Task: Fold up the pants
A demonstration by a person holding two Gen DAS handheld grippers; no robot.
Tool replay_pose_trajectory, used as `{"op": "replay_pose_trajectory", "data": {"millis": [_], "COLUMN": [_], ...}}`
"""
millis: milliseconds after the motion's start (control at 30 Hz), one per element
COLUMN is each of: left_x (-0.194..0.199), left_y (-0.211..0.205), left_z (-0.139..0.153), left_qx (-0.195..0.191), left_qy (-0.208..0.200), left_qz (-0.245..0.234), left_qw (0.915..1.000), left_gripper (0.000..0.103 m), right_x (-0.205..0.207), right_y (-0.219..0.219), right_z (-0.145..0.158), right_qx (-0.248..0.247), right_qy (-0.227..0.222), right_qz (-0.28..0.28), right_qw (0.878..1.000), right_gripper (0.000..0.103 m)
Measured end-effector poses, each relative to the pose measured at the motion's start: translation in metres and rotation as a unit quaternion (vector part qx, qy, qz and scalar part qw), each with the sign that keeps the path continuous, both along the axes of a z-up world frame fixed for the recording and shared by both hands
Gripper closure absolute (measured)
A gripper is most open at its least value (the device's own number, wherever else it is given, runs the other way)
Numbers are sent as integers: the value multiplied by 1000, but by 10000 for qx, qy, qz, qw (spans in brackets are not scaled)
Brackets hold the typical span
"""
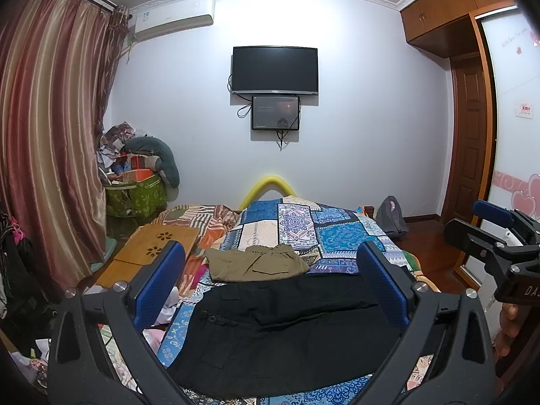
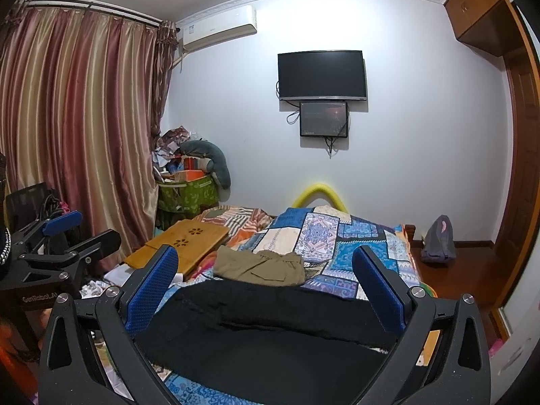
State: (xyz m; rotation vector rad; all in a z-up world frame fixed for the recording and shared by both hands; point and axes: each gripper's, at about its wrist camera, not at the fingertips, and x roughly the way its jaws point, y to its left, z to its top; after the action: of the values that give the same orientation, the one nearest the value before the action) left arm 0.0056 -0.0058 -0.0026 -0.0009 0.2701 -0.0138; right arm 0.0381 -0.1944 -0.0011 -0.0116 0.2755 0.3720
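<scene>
Black pants spread flat across the near end of the bed, on a blue patchwork quilt, waistband button toward the left. Just beyond, touching the far edge, a folded pair of khaki pants with a pocket flap facing up. Left gripper held above the black pants, jaws spread wide, blue pads on either side of the cloth, nothing gripped. Right gripper likewise wide open and holding nothing, poised over the same pants. Left of the quilt, a wooden lap desk lying on striped bedding. On the far wall, a dark television with a smaller screen under it. Striped curtain along the left side; air conditioner high in the corner.
</scene>
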Motion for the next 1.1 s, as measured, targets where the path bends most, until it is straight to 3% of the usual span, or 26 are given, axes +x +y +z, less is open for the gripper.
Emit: {"op": "replay_pose_trajectory", "data": {"millis": [1100], "left_x": [8], "left_y": [4], "left_z": [-4], "left_qx": [-42], "left_qy": [95], "left_qz": [20], "left_qw": [9999], "left_gripper": [0], "right_x": [4], "right_y": [4], "right_z": [-6], "right_qx": [-50], "right_qy": [110], "right_qz": [-17], "right_qw": [9999], "right_gripper": [0]}}
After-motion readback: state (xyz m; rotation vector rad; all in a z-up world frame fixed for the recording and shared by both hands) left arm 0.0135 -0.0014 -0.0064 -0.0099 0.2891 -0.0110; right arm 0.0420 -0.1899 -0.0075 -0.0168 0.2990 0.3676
